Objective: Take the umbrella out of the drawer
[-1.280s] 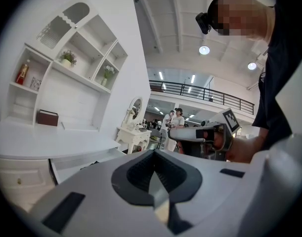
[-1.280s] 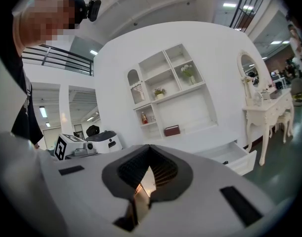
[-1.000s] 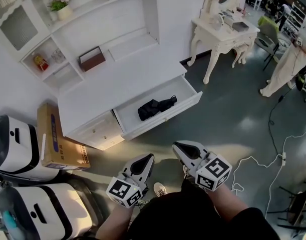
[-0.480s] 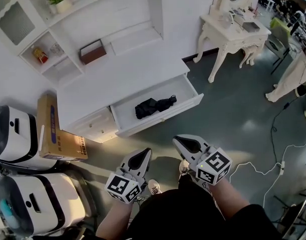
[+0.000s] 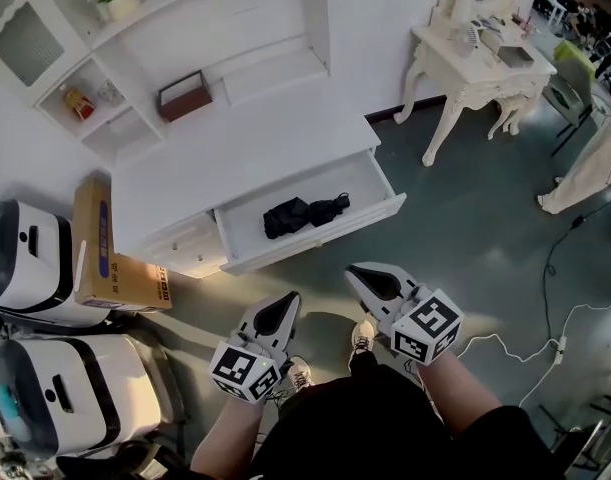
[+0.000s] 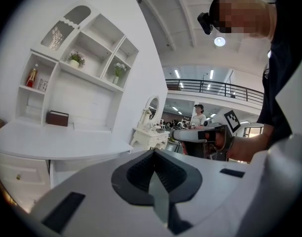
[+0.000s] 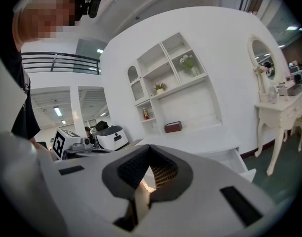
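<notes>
A folded black umbrella (image 5: 305, 214) lies in the open white drawer (image 5: 380, 208) of the desk unit. Both grippers hang over the floor in front of the drawer, short of it and touching nothing. My left gripper (image 5: 290, 298) points toward the drawer's left part, its jaws shut and empty; its own view shows the closed tip (image 6: 153, 152). To its right my right gripper (image 5: 352, 271) also looks shut with nothing held, and its own view shows the tip (image 7: 150, 147). The umbrella does not show in either gripper view.
The white desk unit (image 5: 245, 158) carries shelves with a brown box (image 5: 183, 95). A cardboard box (image 5: 110, 248) and two white machines (image 5: 35, 268) stand at the left. A white dressing table (image 5: 475, 58) stands at the right. A white cable (image 5: 525, 353) lies on the floor.
Both grippers have drifted a little closer to the open drawer, jaws unchanged. The umbrella has stayed where it was.
</notes>
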### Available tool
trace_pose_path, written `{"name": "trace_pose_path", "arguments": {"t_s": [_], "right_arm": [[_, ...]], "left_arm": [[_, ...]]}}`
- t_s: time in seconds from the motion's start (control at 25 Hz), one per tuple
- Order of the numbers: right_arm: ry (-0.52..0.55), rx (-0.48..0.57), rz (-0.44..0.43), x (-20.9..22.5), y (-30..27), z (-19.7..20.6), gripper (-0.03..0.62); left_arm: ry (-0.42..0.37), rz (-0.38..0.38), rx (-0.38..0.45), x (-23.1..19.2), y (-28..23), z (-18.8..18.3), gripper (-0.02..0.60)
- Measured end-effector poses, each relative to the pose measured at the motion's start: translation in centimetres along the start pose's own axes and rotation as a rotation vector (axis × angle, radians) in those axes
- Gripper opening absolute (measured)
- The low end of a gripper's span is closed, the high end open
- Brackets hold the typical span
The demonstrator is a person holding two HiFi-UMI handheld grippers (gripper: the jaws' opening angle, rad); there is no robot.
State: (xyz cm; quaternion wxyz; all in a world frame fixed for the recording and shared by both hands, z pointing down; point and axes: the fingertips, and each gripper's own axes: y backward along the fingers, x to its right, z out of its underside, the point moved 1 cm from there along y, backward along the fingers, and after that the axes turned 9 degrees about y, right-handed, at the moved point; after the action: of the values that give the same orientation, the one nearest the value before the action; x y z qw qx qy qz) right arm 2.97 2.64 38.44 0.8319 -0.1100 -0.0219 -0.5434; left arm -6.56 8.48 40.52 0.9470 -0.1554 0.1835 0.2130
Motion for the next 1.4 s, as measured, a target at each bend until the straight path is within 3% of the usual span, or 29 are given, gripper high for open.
{"name": "trace_pose_path", "arguments": {"t_s": [0.92,1.4], "right_arm": [[-0.008,-0.022,-0.124,7.5,-0.9,-0.2,0.002],[-0.020,-0.010,-0.135,10.0,-1.0,-0.6,0.002]], "left_arm": [[0.020,-0.152,0.016,-0.5,-6.2,-0.3,0.005],[0.000,-0.198,-0.018,-1.6,-8.8,-0.6,0.005]]}}
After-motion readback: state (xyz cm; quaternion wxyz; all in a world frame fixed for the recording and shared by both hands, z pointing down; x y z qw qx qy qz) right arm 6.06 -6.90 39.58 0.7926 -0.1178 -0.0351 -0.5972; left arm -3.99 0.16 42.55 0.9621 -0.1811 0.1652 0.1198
